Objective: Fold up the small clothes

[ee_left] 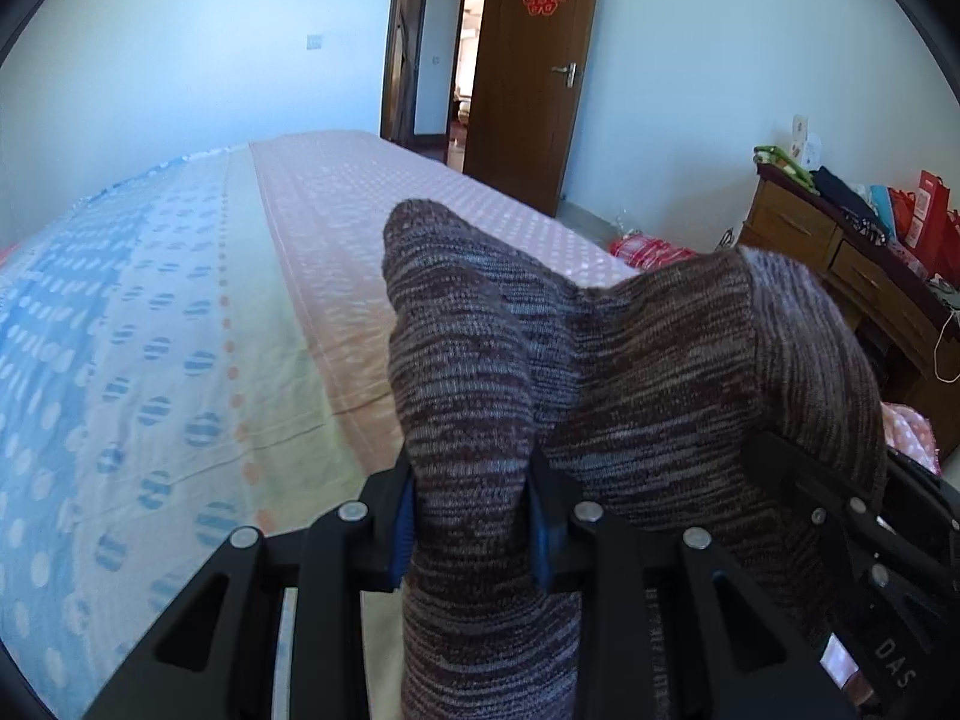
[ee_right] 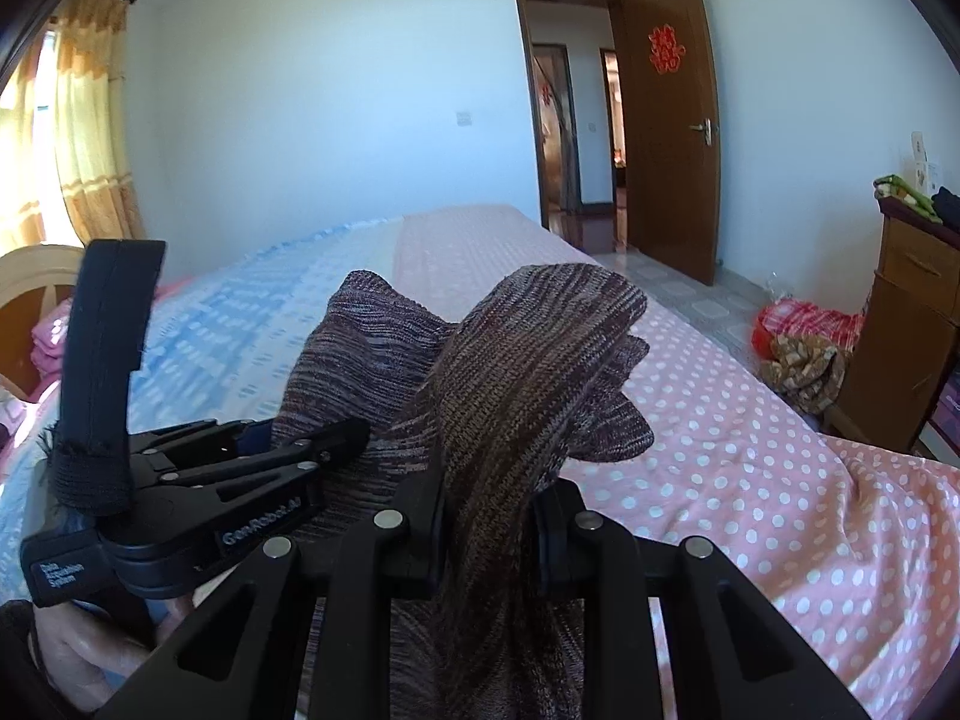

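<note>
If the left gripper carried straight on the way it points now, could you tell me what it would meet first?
The left gripper is shut on the brown knit sock, which fills the line just ahead. Past the sock lies the pink dotted bedspread, probably next, though depth is unclear.

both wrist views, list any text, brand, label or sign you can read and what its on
"Gen.Robot.AI" (punctuation unsure): side of the left gripper, seen from the right wrist view.
"Data Acquisition System": label on that gripper's handle end, small, partly blurred.
"DAS": on the right gripper body, seen from the left wrist view.
Red double-happiness sign: a Chinese paper cut on the brown door.
Box labels on the dresser: too small to read.
</note>
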`<state>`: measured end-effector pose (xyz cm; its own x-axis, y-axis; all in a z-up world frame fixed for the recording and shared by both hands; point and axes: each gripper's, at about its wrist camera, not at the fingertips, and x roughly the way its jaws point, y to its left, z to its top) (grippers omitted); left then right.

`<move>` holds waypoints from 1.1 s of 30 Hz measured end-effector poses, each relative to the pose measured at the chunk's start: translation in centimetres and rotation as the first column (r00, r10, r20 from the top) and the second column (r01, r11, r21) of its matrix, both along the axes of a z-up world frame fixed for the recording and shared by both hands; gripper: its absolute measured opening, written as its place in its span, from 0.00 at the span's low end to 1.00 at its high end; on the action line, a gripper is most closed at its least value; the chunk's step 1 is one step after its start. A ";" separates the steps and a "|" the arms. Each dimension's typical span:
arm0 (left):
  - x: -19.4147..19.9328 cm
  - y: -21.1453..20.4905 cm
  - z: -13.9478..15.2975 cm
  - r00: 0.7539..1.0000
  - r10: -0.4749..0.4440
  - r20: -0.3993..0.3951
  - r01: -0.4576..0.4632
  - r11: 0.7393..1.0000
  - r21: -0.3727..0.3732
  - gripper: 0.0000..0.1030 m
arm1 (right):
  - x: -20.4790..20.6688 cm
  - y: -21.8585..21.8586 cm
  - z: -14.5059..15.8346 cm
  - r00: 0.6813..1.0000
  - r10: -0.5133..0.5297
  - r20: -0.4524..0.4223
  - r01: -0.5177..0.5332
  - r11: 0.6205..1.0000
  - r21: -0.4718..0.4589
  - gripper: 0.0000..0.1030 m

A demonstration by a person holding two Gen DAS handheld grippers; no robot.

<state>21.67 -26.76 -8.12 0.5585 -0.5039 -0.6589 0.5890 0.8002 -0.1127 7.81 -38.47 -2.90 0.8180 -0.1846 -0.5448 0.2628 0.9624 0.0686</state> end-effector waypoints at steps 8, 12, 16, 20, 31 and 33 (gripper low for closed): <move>2.6 -1.1 -3.6 0.995 0.029 -0.094 -0.022 0.997 0.071 0.54 | 4.4 -7.6 -5.6 0.987 -0.026 -0.156 0.067 0.962 0.265 0.36; 1.8 2.1 -1.7 0.994 0.006 -0.109 -0.005 1.000 0.009 0.57 | 0.1 -10.0 -4.8 0.989 -0.108 -0.105 0.139 0.924 0.355 0.52; -0.6 5.1 -1.2 0.986 -0.061 -0.158 0.050 0.996 -0.069 0.58 | -4.5 -8.9 -5.0 0.994 -0.046 -0.100 0.085 0.901 0.426 0.52; -2.1 6.3 -3.0 0.965 -0.095 -0.246 0.072 0.992 -0.101 0.58 | -6.0 -6.4 -6.5 0.986 0.017 -0.164 0.050 0.918 0.393 0.52; -3.7 6.1 -4.4 0.945 -0.095 -0.313 0.072 0.994 -0.082 0.41 | -7.1 -1.6 -7.5 0.950 0.039 -0.311 0.043 0.967 0.253 0.29; -4.0 5.9 -4.2 0.946 -0.098 -0.310 0.081 0.994 -0.067 0.28 | -7.2 -1.5 -7.4 0.953 0.036 -0.301 0.052 0.959 0.279 0.18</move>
<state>17.62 -20.87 -12.33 0.2799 -0.5811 -0.7642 0.5867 0.7336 -0.3430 0.57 -39.93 -10.32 0.6068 0.0057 -0.7948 0.3214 0.9128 0.2519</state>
